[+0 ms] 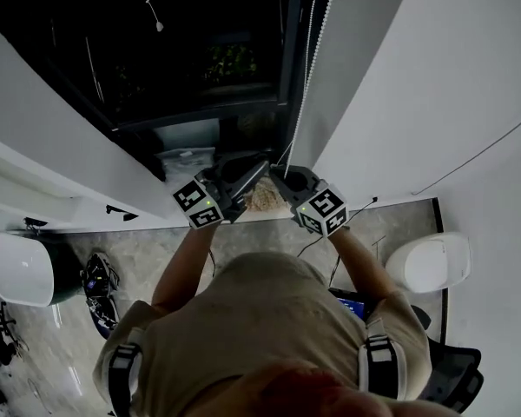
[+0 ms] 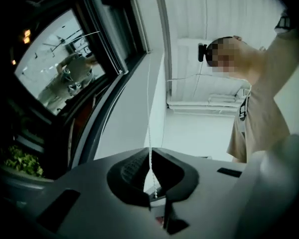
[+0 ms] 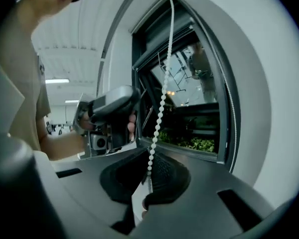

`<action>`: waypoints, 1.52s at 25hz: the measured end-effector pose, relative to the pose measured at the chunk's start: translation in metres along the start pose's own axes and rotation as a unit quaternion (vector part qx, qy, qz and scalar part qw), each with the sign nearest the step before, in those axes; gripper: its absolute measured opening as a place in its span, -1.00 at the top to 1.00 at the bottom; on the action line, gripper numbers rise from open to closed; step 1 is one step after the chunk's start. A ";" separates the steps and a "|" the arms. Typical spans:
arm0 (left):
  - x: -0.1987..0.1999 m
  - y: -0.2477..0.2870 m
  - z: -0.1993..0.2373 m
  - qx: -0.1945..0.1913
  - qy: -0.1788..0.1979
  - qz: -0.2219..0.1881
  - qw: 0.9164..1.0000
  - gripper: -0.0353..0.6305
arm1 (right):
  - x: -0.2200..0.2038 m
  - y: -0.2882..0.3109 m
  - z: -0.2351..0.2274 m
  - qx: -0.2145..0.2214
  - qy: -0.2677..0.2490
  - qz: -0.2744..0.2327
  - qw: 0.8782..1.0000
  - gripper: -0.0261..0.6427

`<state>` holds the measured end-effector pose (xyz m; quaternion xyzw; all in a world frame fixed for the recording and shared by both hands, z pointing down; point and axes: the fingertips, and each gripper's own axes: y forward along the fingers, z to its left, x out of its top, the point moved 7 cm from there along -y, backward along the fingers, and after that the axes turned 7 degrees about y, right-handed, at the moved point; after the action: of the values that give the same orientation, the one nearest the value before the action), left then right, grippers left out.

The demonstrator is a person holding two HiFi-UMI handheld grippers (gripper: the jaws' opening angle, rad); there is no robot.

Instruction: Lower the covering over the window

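Your right gripper (image 3: 150, 157) has its black ribbed jaws closed together on the white bead chain (image 3: 162, 101), which enters at the tips. Your left gripper (image 2: 150, 153) holds its jaws narrowly apart. The chain also passes between them, not visibly pinched, and hangs slack behind the tips. Both grippers are smooth grey moulded shells. Each carries a cube of black-and-white square markers (image 1: 323, 210). They sit side by side, close together. From them the chain rises along the right side of the dark-framed window (image 1: 200, 68), whose glossy pane shows reflections. The covering itself cannot be made out.
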<state>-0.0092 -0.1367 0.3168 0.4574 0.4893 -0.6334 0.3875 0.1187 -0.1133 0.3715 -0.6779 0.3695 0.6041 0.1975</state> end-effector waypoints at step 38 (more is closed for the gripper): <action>-0.003 0.038 0.026 -0.064 0.016 0.045 0.997 0.82 | 0.044 -0.039 -0.030 0.081 0.080 -0.209 0.971 0.24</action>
<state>0.0219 -0.1702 0.3126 0.4630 0.5139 -0.5754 0.4365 0.1681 -0.1209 0.3274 -0.7677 0.2825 0.4614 0.3435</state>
